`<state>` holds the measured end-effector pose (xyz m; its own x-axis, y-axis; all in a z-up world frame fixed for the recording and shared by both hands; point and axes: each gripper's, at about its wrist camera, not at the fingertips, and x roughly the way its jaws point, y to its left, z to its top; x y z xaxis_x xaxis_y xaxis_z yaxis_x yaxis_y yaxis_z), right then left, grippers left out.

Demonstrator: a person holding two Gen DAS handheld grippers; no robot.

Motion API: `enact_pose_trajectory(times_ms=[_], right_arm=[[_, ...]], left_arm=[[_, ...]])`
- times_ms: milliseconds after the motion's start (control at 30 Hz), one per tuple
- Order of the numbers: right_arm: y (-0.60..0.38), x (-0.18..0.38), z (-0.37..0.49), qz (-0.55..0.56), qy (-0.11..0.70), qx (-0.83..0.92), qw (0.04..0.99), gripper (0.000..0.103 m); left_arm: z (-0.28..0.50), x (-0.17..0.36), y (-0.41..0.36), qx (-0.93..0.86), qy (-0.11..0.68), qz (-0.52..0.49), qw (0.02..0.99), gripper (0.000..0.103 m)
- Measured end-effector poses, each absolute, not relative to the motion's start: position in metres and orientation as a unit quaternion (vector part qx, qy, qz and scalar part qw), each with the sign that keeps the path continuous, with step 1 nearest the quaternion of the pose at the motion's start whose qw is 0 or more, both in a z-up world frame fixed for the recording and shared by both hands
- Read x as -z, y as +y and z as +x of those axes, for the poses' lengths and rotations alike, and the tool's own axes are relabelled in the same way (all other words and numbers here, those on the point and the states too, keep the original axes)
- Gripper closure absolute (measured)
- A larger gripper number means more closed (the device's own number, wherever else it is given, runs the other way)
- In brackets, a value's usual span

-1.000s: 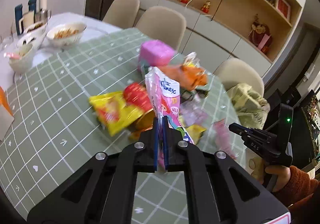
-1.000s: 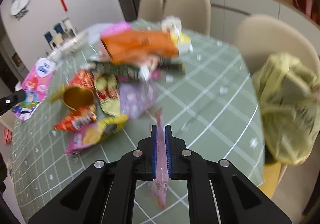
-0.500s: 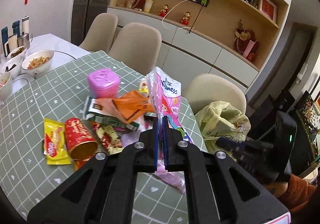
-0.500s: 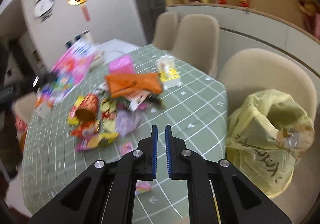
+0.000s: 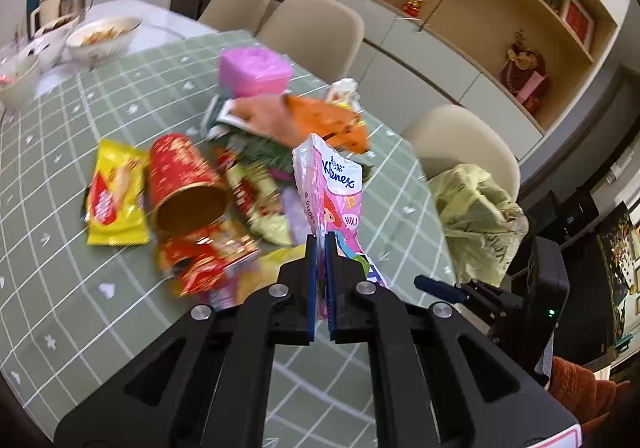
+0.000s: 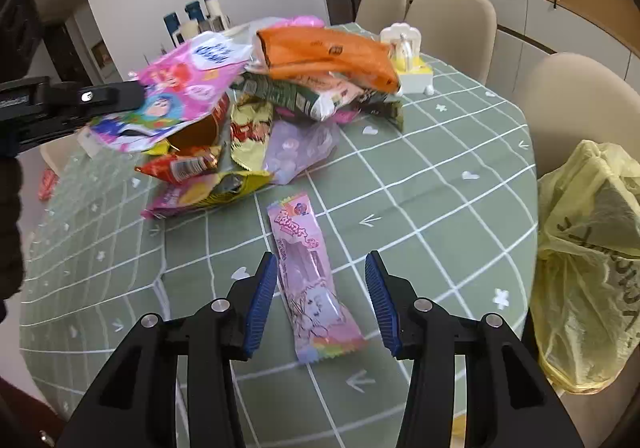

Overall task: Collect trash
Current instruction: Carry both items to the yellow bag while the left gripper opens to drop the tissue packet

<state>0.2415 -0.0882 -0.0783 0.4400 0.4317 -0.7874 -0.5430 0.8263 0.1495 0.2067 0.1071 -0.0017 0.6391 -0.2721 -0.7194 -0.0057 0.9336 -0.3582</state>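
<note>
At twelve o'clock of my right gripper (image 6: 322, 302), opening jaws straddle the pink wrapper (image 6: 308, 280); next I pinch it, while the left gripper (image 5: 320, 280) clamps the Kleenex pack (image 5: 334, 187).

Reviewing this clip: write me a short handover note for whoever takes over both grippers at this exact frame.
Left gripper: shut on the pink Kleenex tissue wrapper, held above the table.
Right gripper: jaws opening, pads clear of the flat pink candy wrapper lying on the green checked tablecloth between them.
Yellow plastic trash bag: on the chair beside the table.
Left to do: bag the Kleenex wrapper, the candy wrapper and the pile of snack wrappers, including the red paper cup.
</note>
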Motion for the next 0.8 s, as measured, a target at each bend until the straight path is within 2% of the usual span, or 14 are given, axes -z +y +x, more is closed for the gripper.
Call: enact_pose_trajectory(times_ms=[167, 200, 233, 333, 600, 800], right_arm=[[-0.071, 0.096, 0.248, -0.073, 0.457, -0.291, 0.837, 0.061], [-0.071, 0.096, 0.25, -0.068, 0.456, -0.29, 0.839, 0.066], [-0.071, 0.096, 0.253, -0.061, 0.459, -0.293, 0.836, 0.082], [-0.075, 0.085, 0.253, -0.05, 0.456, -0.284, 0.842, 0.091], [-0.102, 0.02, 0.246, -0.031, 0.407, -0.264, 0.874, 0.091], [-0.15, -0.034, 0.246, -0.039, 0.36, -0.234, 0.902, 0.091]], left_arm=[[0.196, 0.009, 0.123, 0.075, 0.423, -0.162, 0.888, 0.099], [0.194, 0.01, 0.126, 0.075, 0.424, -0.161, 0.888, 0.099], [0.193, 0.011, 0.128, 0.076, 0.425, -0.161, 0.888, 0.099], [0.191, 0.012, 0.133, 0.08, 0.425, -0.162, 0.887, 0.099], [0.208, -0.012, 0.112, 0.118, 0.395, -0.161, 0.897, 0.099], [0.234, -0.04, 0.064, 0.164, 0.366, -0.157, 0.903, 0.099]])
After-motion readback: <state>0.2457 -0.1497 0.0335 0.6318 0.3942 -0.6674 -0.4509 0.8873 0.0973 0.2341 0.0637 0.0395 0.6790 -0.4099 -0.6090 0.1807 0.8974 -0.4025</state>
